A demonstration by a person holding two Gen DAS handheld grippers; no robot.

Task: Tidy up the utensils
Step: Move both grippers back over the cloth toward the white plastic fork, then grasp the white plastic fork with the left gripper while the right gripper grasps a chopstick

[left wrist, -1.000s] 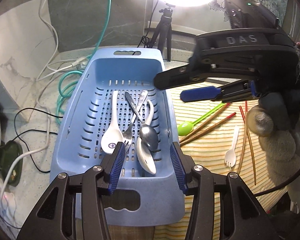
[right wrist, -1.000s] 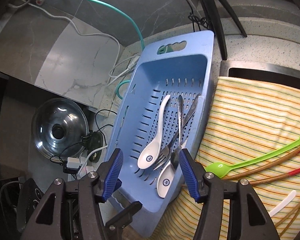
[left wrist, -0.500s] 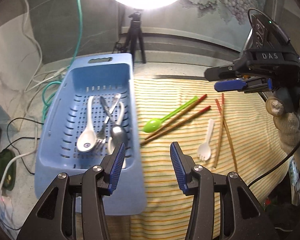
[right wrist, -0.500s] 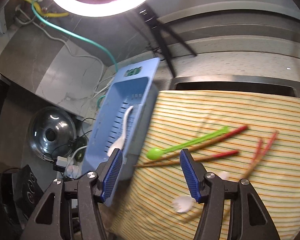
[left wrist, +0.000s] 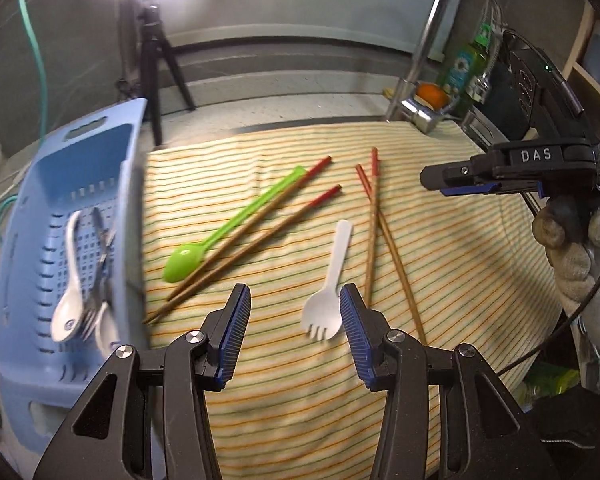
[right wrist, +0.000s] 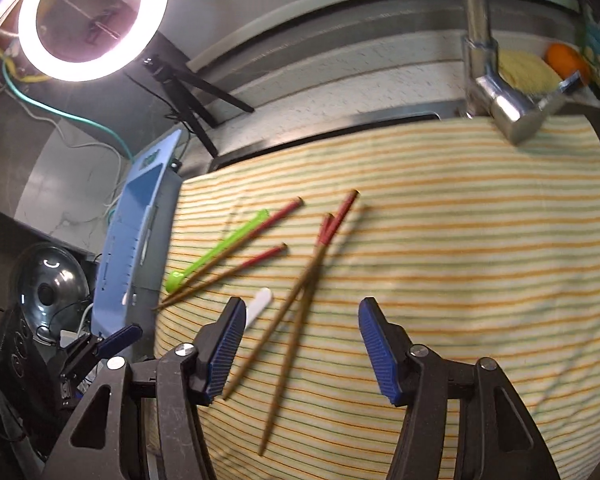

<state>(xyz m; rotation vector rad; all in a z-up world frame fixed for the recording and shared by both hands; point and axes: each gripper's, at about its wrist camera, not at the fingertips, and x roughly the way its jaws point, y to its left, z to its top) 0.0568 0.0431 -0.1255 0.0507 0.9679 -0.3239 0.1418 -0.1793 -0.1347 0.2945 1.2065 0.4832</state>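
From the left wrist, your left tool [left wrist: 292, 326] is hanging spread and empty over the striped cloth [left wrist: 440, 248]; the white spork [left wrist: 332, 288] is lying just ahead between its tips, toward the right one, handle pointing away from you, well right of the blue basket [left wrist: 28, 344].

From the right wrist, your right tool [right wrist: 302, 344] is gaping wide, empty, with the crossed chopsticks [right wrist: 300, 300] running lengthwise between its tips, farther from the basket.

Striped cloth [left wrist: 440, 248] under chopsticks [left wrist: 374, 224], green spoon [left wrist: 204, 248], white spork [left wrist: 330, 288].
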